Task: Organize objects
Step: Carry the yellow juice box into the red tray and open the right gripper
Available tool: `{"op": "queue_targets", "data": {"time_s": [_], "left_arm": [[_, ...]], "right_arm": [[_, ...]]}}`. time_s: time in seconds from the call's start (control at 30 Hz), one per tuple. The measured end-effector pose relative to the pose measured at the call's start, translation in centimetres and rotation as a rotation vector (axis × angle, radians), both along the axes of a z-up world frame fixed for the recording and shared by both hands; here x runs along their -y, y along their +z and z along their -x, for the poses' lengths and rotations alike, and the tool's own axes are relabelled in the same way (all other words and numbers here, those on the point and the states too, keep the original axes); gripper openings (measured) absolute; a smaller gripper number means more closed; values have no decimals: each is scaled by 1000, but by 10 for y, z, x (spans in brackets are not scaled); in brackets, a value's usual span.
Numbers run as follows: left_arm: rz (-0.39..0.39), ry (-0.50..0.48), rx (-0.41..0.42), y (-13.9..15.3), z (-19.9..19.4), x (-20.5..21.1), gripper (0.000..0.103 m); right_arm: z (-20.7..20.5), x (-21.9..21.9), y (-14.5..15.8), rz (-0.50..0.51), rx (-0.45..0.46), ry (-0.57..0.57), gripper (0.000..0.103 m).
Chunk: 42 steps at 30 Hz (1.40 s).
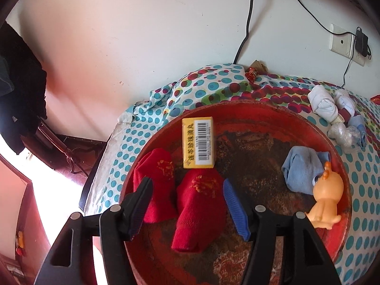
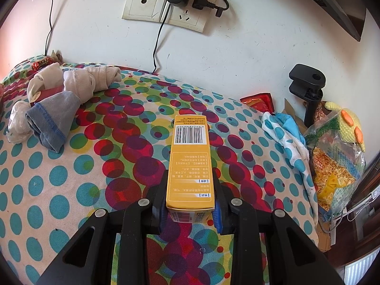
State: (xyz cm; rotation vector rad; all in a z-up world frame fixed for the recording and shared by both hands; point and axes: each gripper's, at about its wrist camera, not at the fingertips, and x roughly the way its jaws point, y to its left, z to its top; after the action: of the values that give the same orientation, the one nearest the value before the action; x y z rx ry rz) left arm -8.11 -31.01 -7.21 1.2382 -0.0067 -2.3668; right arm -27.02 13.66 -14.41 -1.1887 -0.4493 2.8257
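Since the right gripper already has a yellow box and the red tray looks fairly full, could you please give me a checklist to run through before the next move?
1. Right gripper grip on the long yellow box: ok, jaws shut on its near end.
2. Held box clear of the spotted cloth: cannot tell.
3. Left gripper free: ok, jaws open, holding nothing, above the red socks.
4. Bare spot on the red tray: ok, centre open between the small yellow box and blue sock.
5. Orange toy stable: ok, upright near the rim.
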Motion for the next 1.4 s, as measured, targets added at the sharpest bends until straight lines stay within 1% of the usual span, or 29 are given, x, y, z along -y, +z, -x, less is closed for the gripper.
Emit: {"op": "queue_targets", "data": {"time_s": [0.17, 0.27, 0.33, 0.4, 0.47, 0.53, 0.63, 0.83, 0.97, 1.07, 1.2, 1.4], "left_arm": [[-21, 20, -15, 4, -37, -6, 64], [-65, 24, -15, -1, -51, -11, 64], [-79, 31, -19, -3, -60, -15, 64], [-63, 29, -18, -4, -66, -21, 64], [-69, 23, -13, -6, -71, -27, 64], [-100, 22, -17, -9, -74, -29, 64], [-134, 35, -24, -12, -83, -30, 64], [-160, 72, -24, -16, -98, -20, 64], [-167, 106, -31, -14, -108, -10, 64], [-168, 125, -32, -12, -114, -4, 64], [-162, 145, -35, -9, -120, 0, 64], [-145, 150, -36, -3, -127, 6, 64]], "right_arm": [[2, -3, 3, 40, 16, -29, 27], [0, 2, 5, 64, 27, -42, 27], [-5, 11, 8, 59, 24, -28, 27], [-10, 20, 15, 76, 18, -3, 27], [-16, 32, 24, 102, 6, 22, 27], [-21, 46, 34, 150, 6, 61, 27], [-32, 77, 46, 188, 4, 134, 27], [-59, 149, 71, 250, -7, 311, 27], [-82, 200, 83, 263, -7, 440, 27], [-98, 236, 83, 283, 18, 525, 27], [-116, 279, 76, 282, 52, 615, 27], [-136, 319, 57, 253, 100, 689, 27]]}}
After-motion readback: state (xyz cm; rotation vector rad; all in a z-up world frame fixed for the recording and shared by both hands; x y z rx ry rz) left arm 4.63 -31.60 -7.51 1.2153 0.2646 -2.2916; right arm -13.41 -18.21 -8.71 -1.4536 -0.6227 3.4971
